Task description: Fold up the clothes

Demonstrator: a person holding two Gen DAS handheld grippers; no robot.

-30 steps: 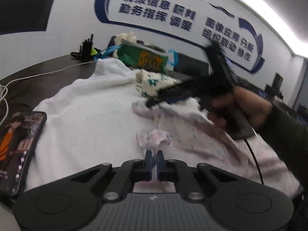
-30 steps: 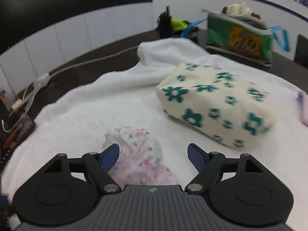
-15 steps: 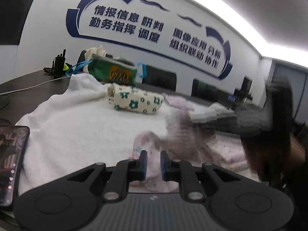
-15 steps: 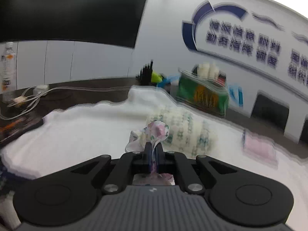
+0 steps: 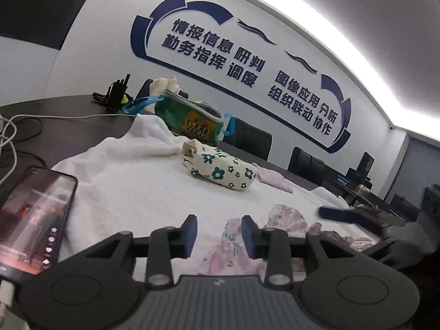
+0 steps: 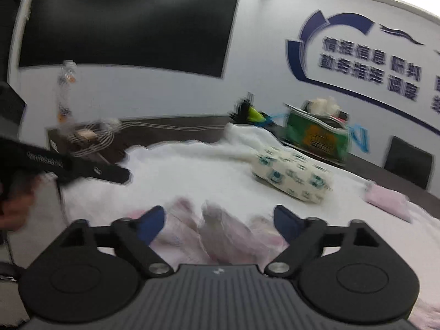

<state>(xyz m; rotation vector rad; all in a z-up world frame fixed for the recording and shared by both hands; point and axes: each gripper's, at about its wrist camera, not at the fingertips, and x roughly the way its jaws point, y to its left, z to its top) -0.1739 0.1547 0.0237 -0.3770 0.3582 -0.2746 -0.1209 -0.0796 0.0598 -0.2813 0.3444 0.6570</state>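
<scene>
Pink flowered cloth [image 5: 236,244] lies crumpled on the white towel [image 5: 143,189] covering our table. Our left tongs [image 5: 219,233] are opening with cloth between them, unpinched; our right tongs [image 6: 217,224] are spreading wide above it.

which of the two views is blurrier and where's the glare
Right wrist view is the blurrier: the flowered bundle and green bag smear with motion. Left wrist view is mostly sharp; its glare comes from the ceiling light strip, and fisheye bends the wall.

Open white towel [image 5: 132,181] lies ahead (phone [image 5: 33,220] left), with the flowered bundle [image 5: 220,172] blocking beyond.
</scene>
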